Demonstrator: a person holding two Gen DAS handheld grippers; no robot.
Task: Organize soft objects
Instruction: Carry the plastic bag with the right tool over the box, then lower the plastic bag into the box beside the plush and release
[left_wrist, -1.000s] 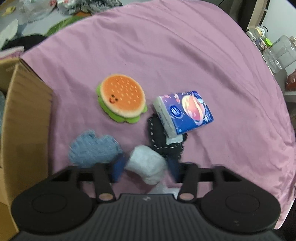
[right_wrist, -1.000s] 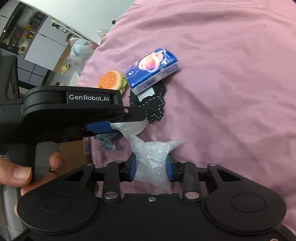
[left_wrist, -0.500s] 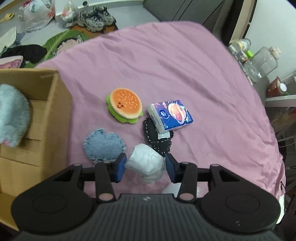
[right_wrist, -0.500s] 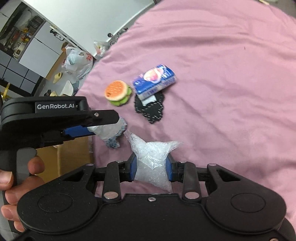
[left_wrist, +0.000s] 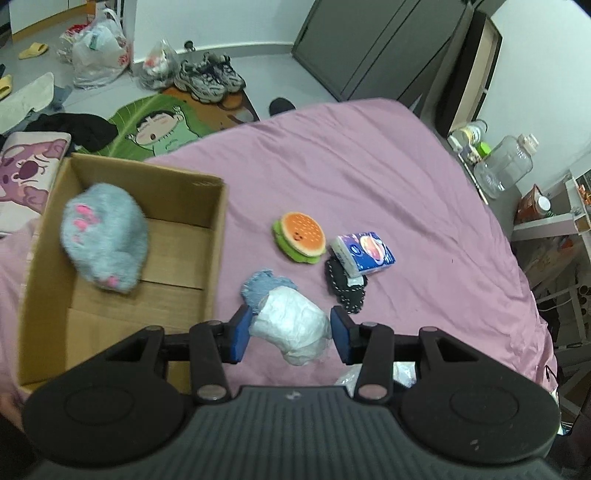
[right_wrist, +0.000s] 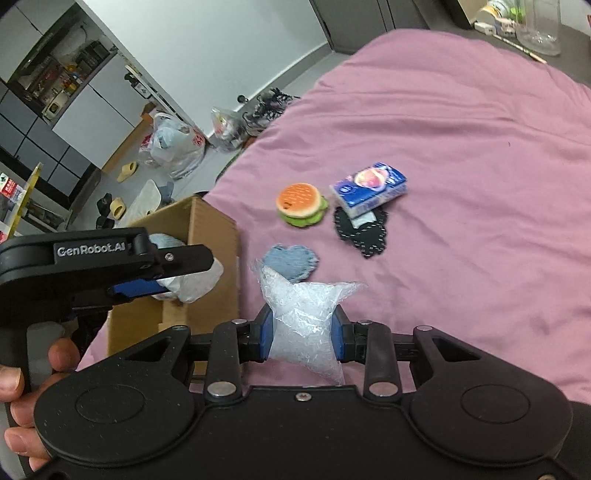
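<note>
Lower centre of each wrist view: left gripper (left_wrist: 289, 334) with jaws part-closed, pinching a crumpled white wad (left_wrist: 291, 325), right gripper (right_wrist: 302, 330) with jaws squeezed onto a crinkly clear bag (right_wrist: 301, 314), both lifted clear, likely for carrying to the cardboard box (left_wrist: 218, 236) at left. Beyond, on the pink bed (left_wrist: 388, 177): denim heart patch (right_wrist: 293, 260), black stitched patch (left_wrist: 345, 286), glossy tissue pack (left_wrist: 364, 253), plush burger (left_wrist: 300, 236); in the box, a fuzzy grey plush (left_wrist: 103, 243).

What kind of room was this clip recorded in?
Most likely a lived-in bedroom at home: a bed with a pink sheet, sneakers and plastic bags on the floor, and a cartoon floor mat beside it.
</note>
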